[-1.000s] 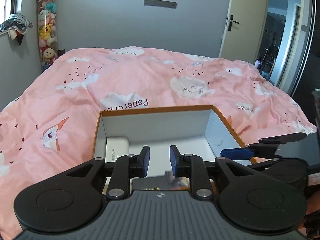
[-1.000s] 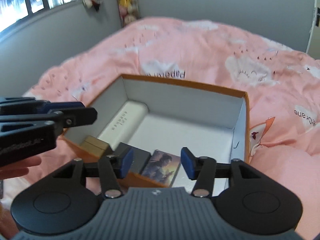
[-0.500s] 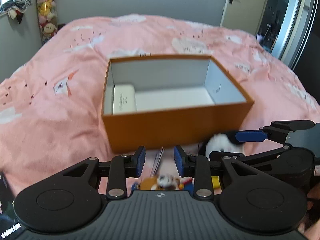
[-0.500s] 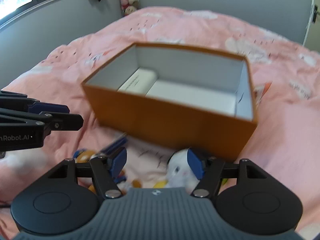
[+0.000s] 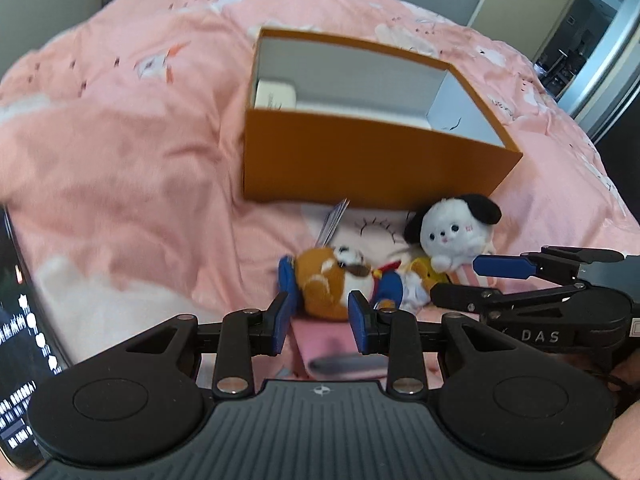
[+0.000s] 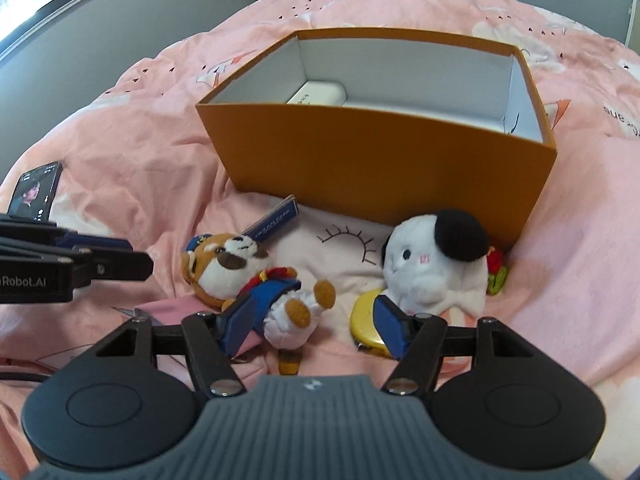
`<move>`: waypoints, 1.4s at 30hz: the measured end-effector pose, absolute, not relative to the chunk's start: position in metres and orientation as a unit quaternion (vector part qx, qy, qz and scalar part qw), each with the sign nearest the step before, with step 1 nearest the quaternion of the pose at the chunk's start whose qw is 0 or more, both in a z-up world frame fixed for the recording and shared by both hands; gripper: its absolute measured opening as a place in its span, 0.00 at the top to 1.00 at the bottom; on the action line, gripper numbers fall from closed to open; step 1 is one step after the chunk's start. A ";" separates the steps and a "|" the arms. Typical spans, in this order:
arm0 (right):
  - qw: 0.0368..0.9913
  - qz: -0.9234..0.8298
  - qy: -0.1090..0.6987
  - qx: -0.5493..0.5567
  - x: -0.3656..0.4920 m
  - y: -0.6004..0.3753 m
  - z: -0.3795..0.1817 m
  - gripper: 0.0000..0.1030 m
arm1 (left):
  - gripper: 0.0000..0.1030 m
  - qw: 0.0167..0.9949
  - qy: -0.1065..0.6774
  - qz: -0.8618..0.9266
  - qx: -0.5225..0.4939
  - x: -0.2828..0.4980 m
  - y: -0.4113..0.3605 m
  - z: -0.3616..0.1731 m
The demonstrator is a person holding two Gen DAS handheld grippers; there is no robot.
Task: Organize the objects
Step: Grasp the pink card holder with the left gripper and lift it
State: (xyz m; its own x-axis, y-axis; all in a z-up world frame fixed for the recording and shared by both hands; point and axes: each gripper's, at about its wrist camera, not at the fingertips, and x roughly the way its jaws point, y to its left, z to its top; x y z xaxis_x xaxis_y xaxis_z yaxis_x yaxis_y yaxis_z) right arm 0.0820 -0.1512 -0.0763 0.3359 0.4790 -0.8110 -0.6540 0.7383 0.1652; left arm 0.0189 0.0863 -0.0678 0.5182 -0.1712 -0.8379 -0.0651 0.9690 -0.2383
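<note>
An orange box (image 5: pixel 372 168) (image 6: pixel 380 168) stands open on the pink duvet, with a white case (image 6: pixel 316 94) inside at its left. In front of it lie a brown dog plush in a blue uniform (image 5: pixel 324 276) (image 6: pixel 236 272) and a white plush with black ears (image 5: pixel 448 232) (image 6: pixel 432 268). My left gripper (image 5: pixel 322 316) is open, its pads either side of the dog plush's near end. My right gripper (image 6: pixel 314 320) is open over the dog plush's legs, with a yellow round thing (image 6: pixel 366 316) beside its right finger.
A blue booklet (image 6: pixel 276 224) leans against the box front. A phone (image 6: pixel 36 192) with a lit screen lies at the left. A pink flat thing (image 5: pixel 324 344) lies under the left gripper. A small red and green thing (image 6: pixel 496 272) sits behind the white plush.
Both grippers have drawn back from over the box and sunk toward the toys in front of it. Both pairs of jaws stand wider than a second ago.
</note>
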 end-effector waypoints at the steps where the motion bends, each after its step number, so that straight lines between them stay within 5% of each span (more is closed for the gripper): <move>1: 0.810 0.349 0.461 -0.093 0.082 -0.152 -0.077 0.39 | 0.64 0.858 0.495 -0.028 -0.131 0.019 0.089 -0.071; 7: 0.790 0.373 0.478 -0.092 0.080 -0.149 -0.082 0.51 | 0.64 0.839 0.520 -0.041 -0.153 0.018 0.092 -0.080; 21: 0.696 0.426 0.536 -0.215 0.064 -0.140 -0.100 0.53 | 0.57 0.814 0.558 -0.123 -0.101 -0.014 0.082 -0.066; 31: 0.634 0.492 0.566 -0.191 0.059 -0.130 -0.116 0.87 | 0.58 0.795 0.582 -0.136 -0.105 -0.012 0.075 -0.086; 42: 0.715 0.456 0.522 -0.090 0.095 -0.127 -0.087 0.85 | 0.58 0.867 0.478 -0.072 -0.123 0.015 0.084 -0.065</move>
